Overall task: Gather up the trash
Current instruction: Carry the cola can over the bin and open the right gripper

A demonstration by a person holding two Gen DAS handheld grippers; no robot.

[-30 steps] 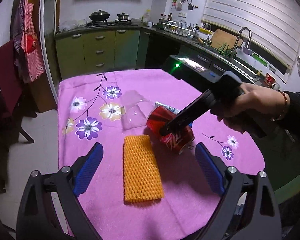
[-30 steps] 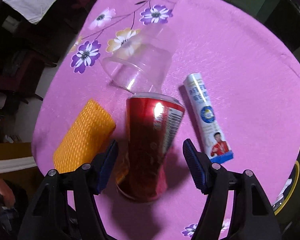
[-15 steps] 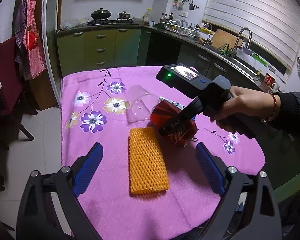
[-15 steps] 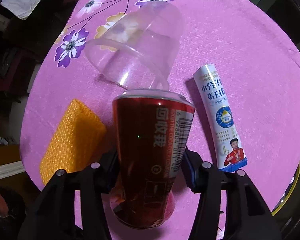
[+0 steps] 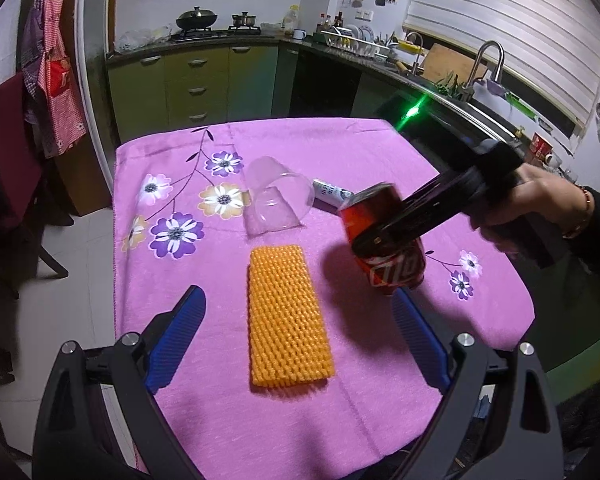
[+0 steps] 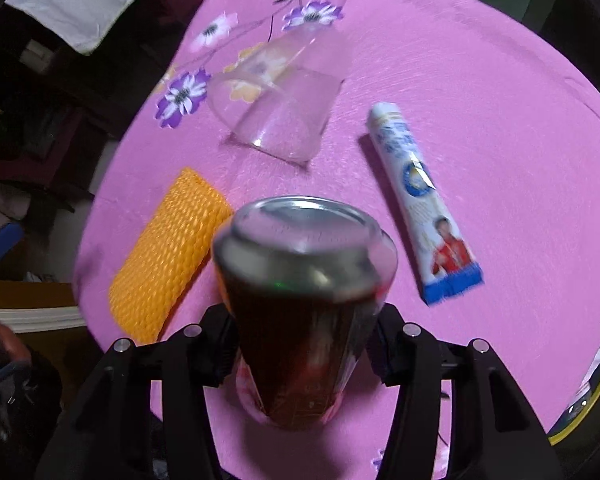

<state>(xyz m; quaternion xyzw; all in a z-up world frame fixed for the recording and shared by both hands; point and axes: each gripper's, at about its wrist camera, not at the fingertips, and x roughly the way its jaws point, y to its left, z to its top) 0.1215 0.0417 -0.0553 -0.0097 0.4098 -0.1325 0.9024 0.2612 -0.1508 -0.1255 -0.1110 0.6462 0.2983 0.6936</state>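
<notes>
My right gripper (image 6: 302,354) is shut on a red soda can (image 6: 300,320) and holds it above the pink tablecloth; in the left wrist view the can (image 5: 382,246) hangs in that gripper (image 5: 384,236) over the table's right side. An orange foam net sleeve (image 5: 286,318) lies flat in the middle, also in the right wrist view (image 6: 168,254). A clear plastic cup (image 5: 278,202) lies on its side behind it. A white and blue tube (image 6: 422,200) lies to the right. My left gripper (image 5: 300,338) is open and empty near the front edge.
The table (image 5: 340,148) wears a pink flowered cloth. A dark red chair (image 5: 8,152) stands to the left. Green kitchen cabinets (image 5: 196,80) and a sink counter (image 5: 488,80) stand behind and to the right. A yellow-rimmed container (image 6: 596,392) shows below the table's right edge.
My right gripper closed on the can and lifted it off the cloth, tipping it up. My left gripper stayed open and drew back slightly.
</notes>
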